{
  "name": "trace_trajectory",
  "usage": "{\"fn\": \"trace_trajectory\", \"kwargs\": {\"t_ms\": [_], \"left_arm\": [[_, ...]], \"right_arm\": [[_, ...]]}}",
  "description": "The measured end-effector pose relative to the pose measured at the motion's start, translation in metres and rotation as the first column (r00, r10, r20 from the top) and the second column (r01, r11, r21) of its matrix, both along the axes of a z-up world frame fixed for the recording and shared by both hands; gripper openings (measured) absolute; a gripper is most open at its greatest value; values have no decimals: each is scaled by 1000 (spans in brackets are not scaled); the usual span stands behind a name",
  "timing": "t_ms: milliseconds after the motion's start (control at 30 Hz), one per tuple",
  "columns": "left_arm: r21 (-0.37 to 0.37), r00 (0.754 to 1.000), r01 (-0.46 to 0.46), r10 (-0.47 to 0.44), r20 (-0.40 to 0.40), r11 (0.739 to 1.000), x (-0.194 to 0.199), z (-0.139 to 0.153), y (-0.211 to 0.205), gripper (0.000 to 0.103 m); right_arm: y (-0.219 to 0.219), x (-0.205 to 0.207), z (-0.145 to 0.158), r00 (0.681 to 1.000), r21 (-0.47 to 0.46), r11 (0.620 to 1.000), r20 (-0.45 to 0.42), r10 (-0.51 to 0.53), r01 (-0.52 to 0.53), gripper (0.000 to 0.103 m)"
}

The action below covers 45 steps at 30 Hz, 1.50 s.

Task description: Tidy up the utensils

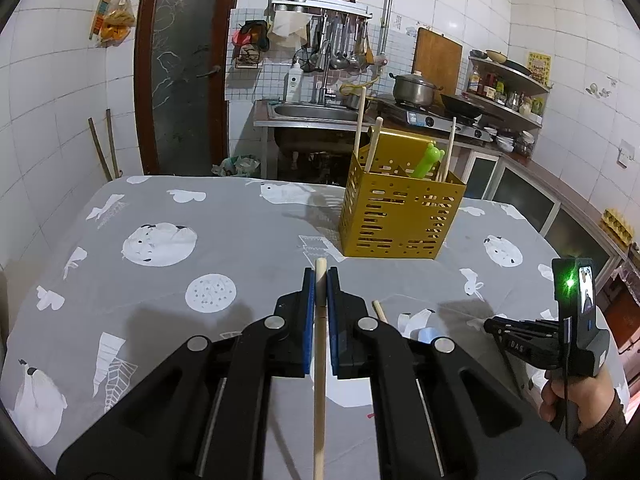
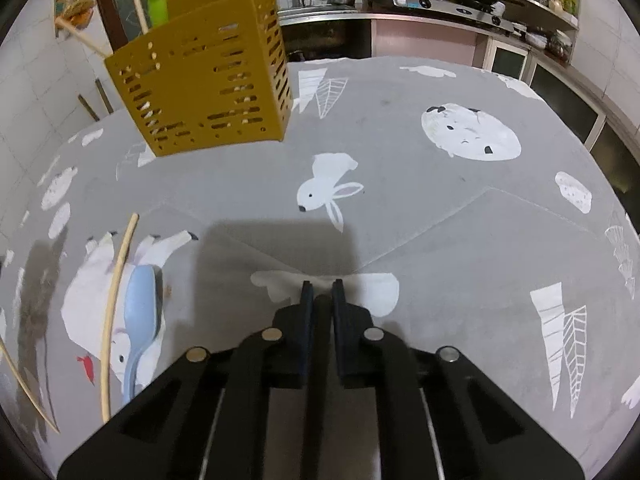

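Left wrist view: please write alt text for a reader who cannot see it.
The left hand-held gripper is shut on a wooden chopstick above a grey patterned tablecloth. Beyond stands a yellow perforated utensil holder with chopsticks and a green utensil inside.

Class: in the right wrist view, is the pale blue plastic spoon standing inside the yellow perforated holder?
No, the pale blue plastic spoon lies on the grey patterned tablecloth.
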<state>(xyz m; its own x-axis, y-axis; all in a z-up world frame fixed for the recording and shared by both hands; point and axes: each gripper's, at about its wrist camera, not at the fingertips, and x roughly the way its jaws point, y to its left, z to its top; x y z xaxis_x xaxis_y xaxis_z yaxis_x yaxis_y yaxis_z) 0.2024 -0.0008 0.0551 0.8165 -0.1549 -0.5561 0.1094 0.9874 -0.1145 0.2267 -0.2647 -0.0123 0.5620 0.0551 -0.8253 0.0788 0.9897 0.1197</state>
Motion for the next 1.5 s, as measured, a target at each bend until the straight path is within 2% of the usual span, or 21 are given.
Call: {"fn": "trace_trajectory", "kwargs": {"t_ms": [200,367,567,800,1167,1500], "left_arm": [[4,1000,4,-4,20,1000,-7,6,-2,5],[6,999,6,-7,48,1000,-15,13,-3,5],[12,996,0,-1,86,1000,-27,17,-5,5],[-4,991,1,0,137,1000,-34,30,-6,5],[-25,974,36,-29,223,999,-15,72,-24,5],[-70,945,55,-29,327,996,35,136,-42,5]], "right_arm": [[-4,-22,26,994,30,999,105,-21,18,10],[-4,-55,64,967,52,999,252,-25,13,10],[2,-93,98,897,35,999,442,-30,16,10],[10,-117,128,799,-3,999,600,-29,38,10],[11,-95,161,756,3,999,654,-27,34,10],[7,-38,200,710,26,999,703,-32,18,10]]}}
